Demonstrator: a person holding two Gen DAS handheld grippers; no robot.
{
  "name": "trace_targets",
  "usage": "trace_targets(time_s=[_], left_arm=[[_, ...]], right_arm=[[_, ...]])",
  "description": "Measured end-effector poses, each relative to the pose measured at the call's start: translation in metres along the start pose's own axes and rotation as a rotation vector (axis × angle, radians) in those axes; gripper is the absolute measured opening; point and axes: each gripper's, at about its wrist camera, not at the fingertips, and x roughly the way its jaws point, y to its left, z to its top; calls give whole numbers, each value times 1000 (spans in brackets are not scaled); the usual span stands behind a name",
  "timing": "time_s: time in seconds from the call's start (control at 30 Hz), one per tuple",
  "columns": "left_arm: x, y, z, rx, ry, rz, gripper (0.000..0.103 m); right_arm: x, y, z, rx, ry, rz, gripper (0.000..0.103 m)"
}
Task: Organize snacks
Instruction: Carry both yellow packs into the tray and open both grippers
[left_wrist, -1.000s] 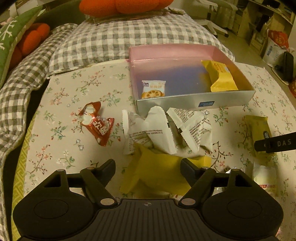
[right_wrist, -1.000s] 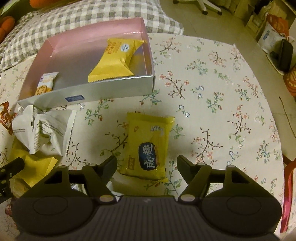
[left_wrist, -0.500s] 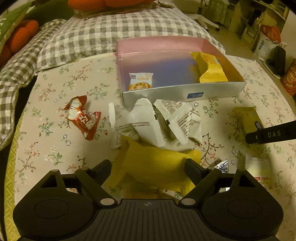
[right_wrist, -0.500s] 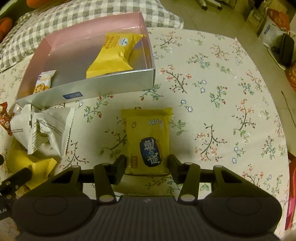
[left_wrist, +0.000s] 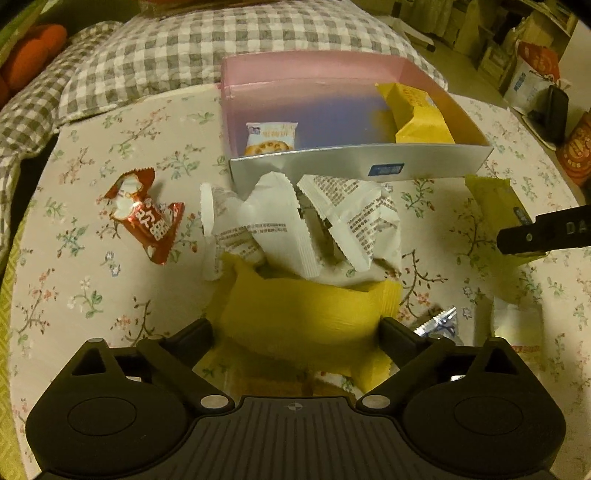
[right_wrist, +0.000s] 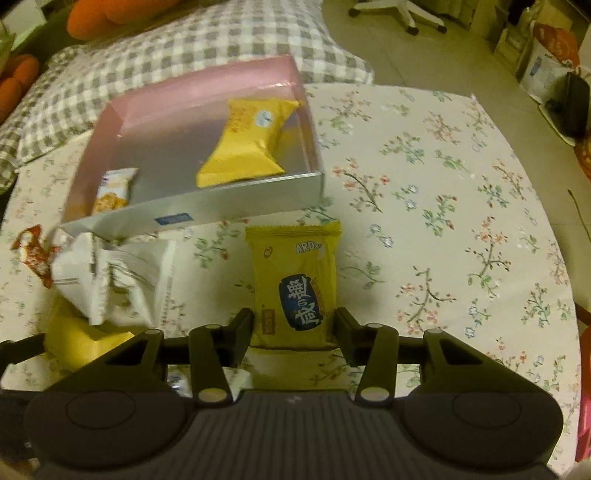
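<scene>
My right gripper (right_wrist: 293, 326) is shut on a yellow biscuit packet (right_wrist: 295, 288), its fingers pressing both sides of the near end. The packet also shows in the left wrist view (left_wrist: 498, 206). My left gripper (left_wrist: 295, 332) is open, its fingers on either side of a large plain yellow packet (left_wrist: 303, 317) without squeezing it. A pink and silver box (right_wrist: 192, 214) holds a yellow wrapped cake (right_wrist: 247, 140) and a small cookie packet (right_wrist: 110, 190). The box also shows in the left wrist view (left_wrist: 354, 162).
White crumpled packets (left_wrist: 303, 225) lie between the yellow packet and the box. A red candy packet (left_wrist: 146, 218) lies left. A small silver-blue wrapper (left_wrist: 437, 323) and a pale packet (left_wrist: 517, 325) lie right. Checked cushions (left_wrist: 207, 48) lie behind the floral table (right_wrist: 443, 221).
My right gripper closed onto the yellow biscuit packet and the view shifted as it moved. My left gripper moved forward around the large yellow packet, still open.
</scene>
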Motion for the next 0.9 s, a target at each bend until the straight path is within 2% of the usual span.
trace_targets(time_s=[0.43, 0.53, 0.6, 0.77, 0.9], left_arm=[[2, -15, -8, 103, -54, 4, 97], [3, -25, -13, 171, -83, 32, 92], [2, -29, -13, 202, -84, 46, 86], [0, -25, -11, 192, -72, 24, 77], [-3, -27, -10, 193, -63, 36, 75]], right_arm=[[-3, 5, 0, -7, -8, 29, 44], [-4, 6, 0, -15, -11, 35, 44], [-4, 7, 0, -15, -11, 38, 44], [-6, 4, -1, -14, -20, 44, 44], [-8, 3, -1, -19, -27, 48, 44]])
